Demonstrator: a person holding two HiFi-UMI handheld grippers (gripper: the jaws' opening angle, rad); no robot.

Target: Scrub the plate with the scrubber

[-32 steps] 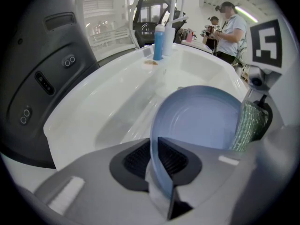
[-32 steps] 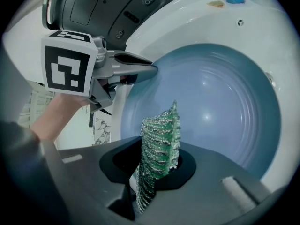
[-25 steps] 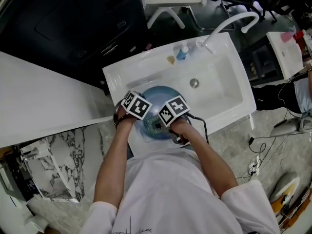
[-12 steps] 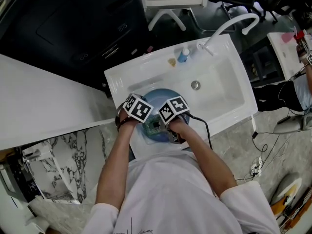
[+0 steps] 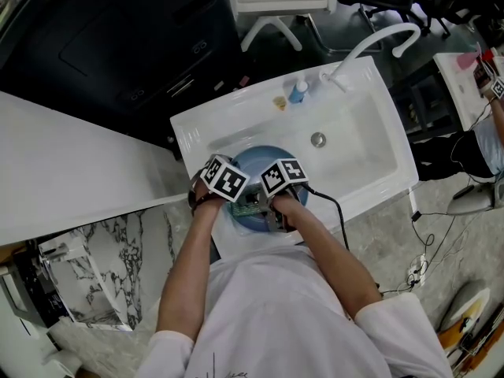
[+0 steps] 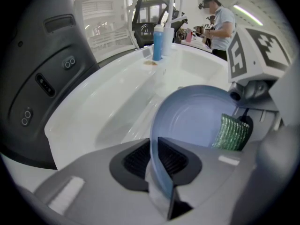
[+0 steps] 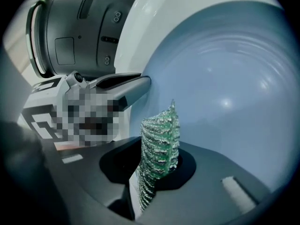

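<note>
Pale-blue and glossy on the plate: round, shallow, with faint concentric rings and a soft highlight; glaze or plastic, hard to tell which. Held it tilted on edge at the near end of the smooth white sink, well short of the drain. Clamped its thin rim in the left gripper, ribbed dark pads drawn narrow on either face. Pinched the scrubber in the right gripper, jaws closed tight on its lower part: green, coarse, glittery mesh, folded into a soft upright wedge. Set its free edge against the plate's inner face, or just off it; could not tell which.

Changed very little over the last second: kept both grippers over the plate in almost the same places, with only a slight drift, and left the plate where it was. Judged that as short rubbing strokes under way rather than any new step, with much of the face probably still to cover. Left the blue bottle and curved white tap at the far rim untouched.
</note>
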